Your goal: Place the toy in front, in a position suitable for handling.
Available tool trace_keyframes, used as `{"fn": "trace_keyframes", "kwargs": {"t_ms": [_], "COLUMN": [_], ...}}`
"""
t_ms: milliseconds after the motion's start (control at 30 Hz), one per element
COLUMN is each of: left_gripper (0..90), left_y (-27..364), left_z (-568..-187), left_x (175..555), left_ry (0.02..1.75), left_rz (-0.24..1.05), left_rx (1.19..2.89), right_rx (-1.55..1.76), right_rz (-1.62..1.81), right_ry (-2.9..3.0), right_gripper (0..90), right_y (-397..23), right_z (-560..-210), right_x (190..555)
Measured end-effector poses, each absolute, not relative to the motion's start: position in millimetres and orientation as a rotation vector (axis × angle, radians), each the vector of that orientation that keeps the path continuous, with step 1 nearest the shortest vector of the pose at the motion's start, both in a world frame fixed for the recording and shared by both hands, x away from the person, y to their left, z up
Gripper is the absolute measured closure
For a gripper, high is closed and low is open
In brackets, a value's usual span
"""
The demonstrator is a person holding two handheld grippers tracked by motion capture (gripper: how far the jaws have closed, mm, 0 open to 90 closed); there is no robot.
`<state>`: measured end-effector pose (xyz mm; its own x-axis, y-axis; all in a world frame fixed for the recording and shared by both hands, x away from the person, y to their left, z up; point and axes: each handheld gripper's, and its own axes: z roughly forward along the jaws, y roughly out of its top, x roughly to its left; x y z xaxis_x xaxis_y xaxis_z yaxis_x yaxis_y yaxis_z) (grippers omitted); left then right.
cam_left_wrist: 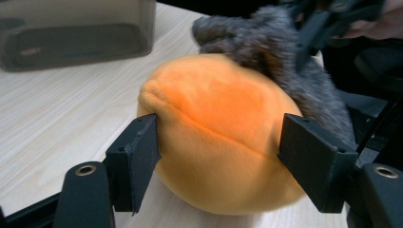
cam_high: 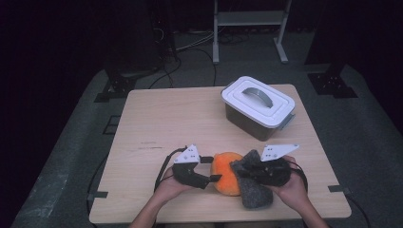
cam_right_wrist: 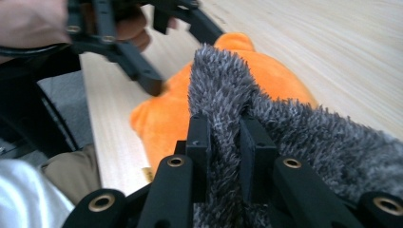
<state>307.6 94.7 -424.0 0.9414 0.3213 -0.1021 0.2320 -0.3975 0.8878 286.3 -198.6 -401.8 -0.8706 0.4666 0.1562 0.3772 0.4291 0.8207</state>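
Ahead of the left hand-held gripper [cam_high: 215,169], the orange plush [cam_high: 226,173] sits between its spread jaws and blocks any forward pass. The grey furry cloth [cam_high: 254,185] drapes against the plush's far side, pinched by the right hand-held gripper [cam_high: 240,169]. Beyond both, bare desk [cam_high: 166,118] lies open, with the lidded white box [cam_high: 258,105] standing well apart past the right one.

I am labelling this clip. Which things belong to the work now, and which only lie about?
In use:
- orange plush, between the open left claw
- grey fuzzy cloth, pinched by the right claw

Lying about:
- lidded box, far side of table
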Motion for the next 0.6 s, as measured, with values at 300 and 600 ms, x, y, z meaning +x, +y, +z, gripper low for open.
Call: {"fn": "trace_keyframes", "kwargs": {"t_ms": [300,600], "left_gripper": [39.4,39.8], "left_y": [84.8,81.9], "left_z": [-424.1,-427.8], "left_x": [305.8,306.8], "left_ry": [0.4,0.413], "left_rz": [0.148,0.148], "left_rx": [2.006,2.015], "right_rx": [0.805,0.71], "right_rz": [1.431,1.4], "right_ry": [2.527,2.581], "right_gripper": [75.6,75.5], "right_y": [-204.3,-190.9], "right_z": [-394.6,-394.0], "right_x": [286.2,277.9]}}
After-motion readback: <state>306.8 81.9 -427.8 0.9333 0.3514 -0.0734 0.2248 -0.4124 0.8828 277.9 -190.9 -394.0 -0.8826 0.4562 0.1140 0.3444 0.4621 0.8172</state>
